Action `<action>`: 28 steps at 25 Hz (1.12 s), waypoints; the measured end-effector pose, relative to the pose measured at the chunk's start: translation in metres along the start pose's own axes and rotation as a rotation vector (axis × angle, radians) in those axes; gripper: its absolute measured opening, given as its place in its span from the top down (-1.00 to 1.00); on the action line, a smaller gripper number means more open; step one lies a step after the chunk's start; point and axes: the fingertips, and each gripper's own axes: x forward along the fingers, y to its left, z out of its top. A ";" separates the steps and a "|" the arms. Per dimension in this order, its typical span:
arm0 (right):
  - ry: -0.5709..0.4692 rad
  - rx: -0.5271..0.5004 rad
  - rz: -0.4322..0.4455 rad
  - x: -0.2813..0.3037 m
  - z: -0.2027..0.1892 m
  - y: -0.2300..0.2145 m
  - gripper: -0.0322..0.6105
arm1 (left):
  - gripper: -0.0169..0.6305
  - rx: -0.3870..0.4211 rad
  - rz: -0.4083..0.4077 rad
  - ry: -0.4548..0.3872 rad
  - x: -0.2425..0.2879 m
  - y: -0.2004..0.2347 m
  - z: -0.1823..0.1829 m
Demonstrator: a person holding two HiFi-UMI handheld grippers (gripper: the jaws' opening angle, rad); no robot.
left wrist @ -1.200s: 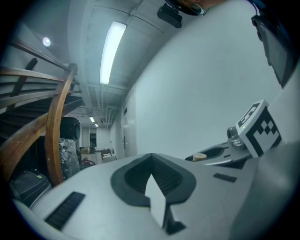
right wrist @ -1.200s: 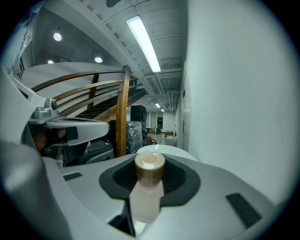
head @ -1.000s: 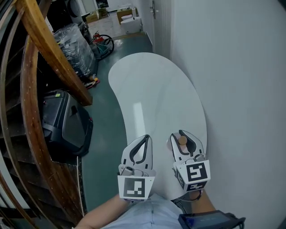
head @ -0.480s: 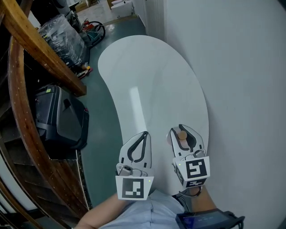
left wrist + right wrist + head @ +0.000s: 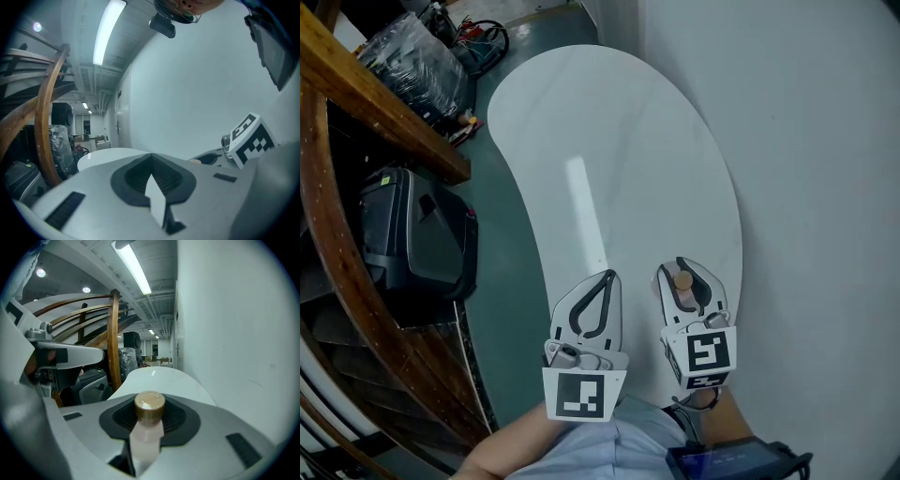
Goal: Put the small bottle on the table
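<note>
A small pale bottle (image 5: 682,280) with a brown cap stands upright between the jaws of my right gripper (image 5: 679,268), which is shut on it. In the right gripper view the bottle (image 5: 148,432) fills the middle, its cap (image 5: 149,405) on top. It hangs over the near end of the white kidney-shaped table (image 5: 609,141), close to the wall. My left gripper (image 5: 607,277) hovers beside it at the table's near left edge, jaws shut with nothing in them; its tips (image 5: 151,157) meet. The table (image 5: 159,378) stretches ahead.
A white wall (image 5: 806,187) runs along the table's right edge. A black case (image 5: 417,244) sits on the green floor to the left, under a curved wooden stair rail (image 5: 366,94). A plastic-wrapped bundle (image 5: 412,56) and cables lie beyond the table's far end.
The head view has shifted, so the table and floor clutter sit higher and further left in the frame. Both grippers keep about the same places, and the bottle stays gripped.
</note>
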 end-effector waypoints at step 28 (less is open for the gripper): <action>0.126 0.028 0.001 0.035 -0.068 -0.003 0.57 | 0.95 -0.055 -0.055 0.168 0.016 -0.006 -0.058</action>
